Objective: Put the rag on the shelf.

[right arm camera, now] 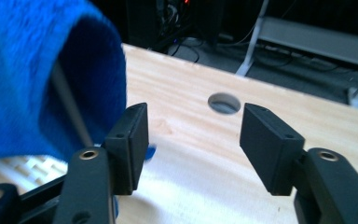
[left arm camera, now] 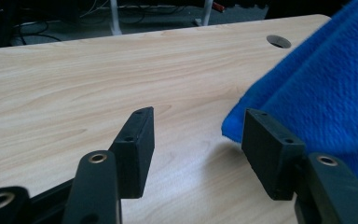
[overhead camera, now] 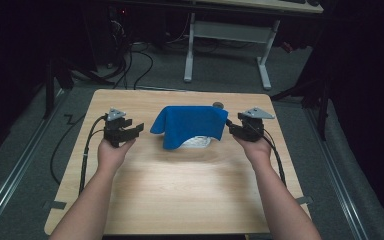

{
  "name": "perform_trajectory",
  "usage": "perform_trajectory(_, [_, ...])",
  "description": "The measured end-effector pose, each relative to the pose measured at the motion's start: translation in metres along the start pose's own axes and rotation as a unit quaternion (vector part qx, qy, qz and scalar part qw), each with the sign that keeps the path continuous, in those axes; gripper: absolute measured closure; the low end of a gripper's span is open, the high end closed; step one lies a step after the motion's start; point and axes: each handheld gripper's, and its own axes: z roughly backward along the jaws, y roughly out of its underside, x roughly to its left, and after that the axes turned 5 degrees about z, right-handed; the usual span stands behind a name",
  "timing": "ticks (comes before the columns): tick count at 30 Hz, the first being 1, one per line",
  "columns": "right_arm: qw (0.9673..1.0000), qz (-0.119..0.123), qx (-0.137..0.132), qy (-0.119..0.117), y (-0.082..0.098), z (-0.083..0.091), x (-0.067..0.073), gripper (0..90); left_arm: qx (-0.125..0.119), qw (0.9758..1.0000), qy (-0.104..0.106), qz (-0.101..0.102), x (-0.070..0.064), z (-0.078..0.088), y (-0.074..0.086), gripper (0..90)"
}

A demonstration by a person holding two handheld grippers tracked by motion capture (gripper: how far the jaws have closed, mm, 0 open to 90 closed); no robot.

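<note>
A blue cloth [overhead camera: 190, 125] hangs draped over a white latticed object [overhead camera: 197, 142] at the middle of the wooden table [overhead camera: 180, 185]. My left gripper [overhead camera: 139, 128] hovers just left of the cloth, open. In the left gripper view the cloth's edge [left arm camera: 317, 88] hangs beside the right jaw, and nothing sits within the left gripper [left arm camera: 198, 140]. My right gripper [overhead camera: 230, 127] stands at the cloth's right edge, open. The right gripper [right arm camera: 193, 135] has bare table between its jaws, with the cloth [right arm camera: 28, 79], a thin grey rod [right arm camera: 72, 112] and the white lattice [right arm camera: 23, 165] to its left.
A round cable hole [overhead camera: 218, 105] lies in the table behind the cloth. A white desk frame [overhead camera: 260, 55] and loose cables [overhead camera: 140, 60] stand on the floor beyond the far edge. Bare wood stretches toward the near edge.
</note>
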Motion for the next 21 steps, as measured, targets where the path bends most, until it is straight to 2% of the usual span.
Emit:
perform_trajectory(3, [1.0000,0.003,0.001,-0.001,0.003,0.007,0.000,39.5,-0.001,1.0000,0.007,-0.004,-0.002,0.007,0.008,41.7])
perform_trajectory(5, [0.9999,0.008,-0.013,0.002,0.006,0.014,0.001,38.6,-0.002,0.9999,0.013,-0.007,-0.004,0.013,0.014,40.2])
perform_trajectory(7, [0.9999,0.007,-0.003,-0.007,0.008,0.020,0.003,35.6,0.001,0.9997,0.021,-0.009,-0.006,0.018,0.021,38.3])
perform_trajectory(10, [0.9998,0.012,-0.011,-0.009,0.014,0.030,0.008,30.4,-0.002,0.9995,0.029,-0.014,-0.009,0.027,0.032,35.7])
perform_trajectory(12, [0.9996,0.025,0.001,-0.013,0.017,0.035,0.014,25.8,-0.001,0.9993,0.037,-0.009,-0.009,0.033,0.039,33.5])
perform_trajectory(13, [0.9994,0.033,-0.002,-0.006,0.020,0.038,0.018,25.8,0.001,0.9991,0.041,-0.009,-0.010,0.036,0.042,32.2])
perform_trajectory(15, [0.9980,0.063,0.003,0.006,0.025,0.045,0.028,25.8,0.006,0.9990,0.044,-0.011,-0.013,0.043,0.049,30.2])
perform_trajectory(16, [0.9978,0.067,0.003,0.004,0.028,0.048,0.032,24.6,0.005,0.9989,0.045,-0.012,-0.015,0.047,0.052,29.4])
perform_trajectory(19, [0.9977,0.060,0.029,-0.015,0.034,0.057,0.043,17.3,0.011,0.9985,0.049,-0.021,-0.023,0.057,0.063,27.4])
perform_trajectory(21, [0.9984,0.050,0.015,-0.024,0.042,0.066,0.050,17.4,0.012,0.9984,0.053,-0.020,-0.028,0.064,0.071,26.5])
